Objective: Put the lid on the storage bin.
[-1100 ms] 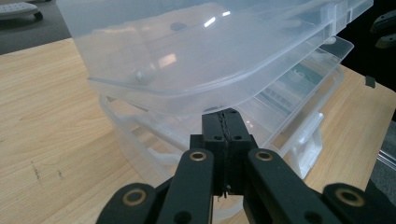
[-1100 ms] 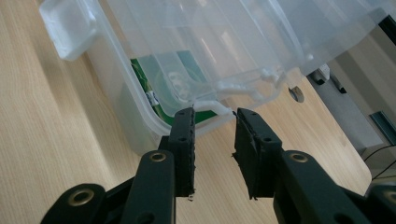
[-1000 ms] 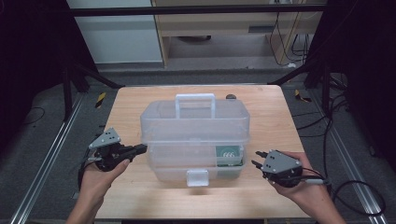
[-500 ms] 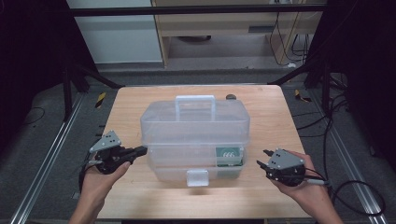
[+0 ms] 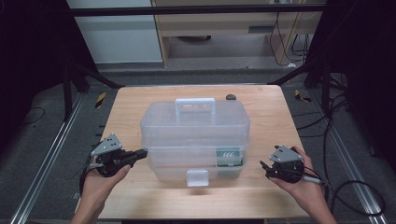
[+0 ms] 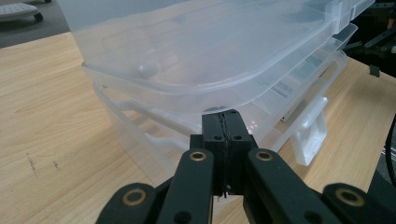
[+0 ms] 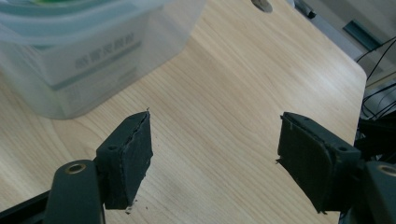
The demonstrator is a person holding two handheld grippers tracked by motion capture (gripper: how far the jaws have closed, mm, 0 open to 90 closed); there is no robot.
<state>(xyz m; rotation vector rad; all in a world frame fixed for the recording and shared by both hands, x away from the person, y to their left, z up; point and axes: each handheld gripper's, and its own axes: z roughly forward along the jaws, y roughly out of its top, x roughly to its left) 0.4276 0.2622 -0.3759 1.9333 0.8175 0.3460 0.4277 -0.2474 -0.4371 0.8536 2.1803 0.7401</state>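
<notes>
Clear plastic storage box [image 5: 195, 135] stands at centre of wooden surface [image 5: 261, 107], lid down. Left claw [image 5: 140, 153] pressed fully together, empty, tips against box's left side under lid rim. Right claw [image 5: 263, 167] just beside box's right end, low over surface, freshly parted wide, nothing between.

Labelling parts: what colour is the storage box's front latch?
Opaque white latch on the clear box; clearest in the high view.
</notes>
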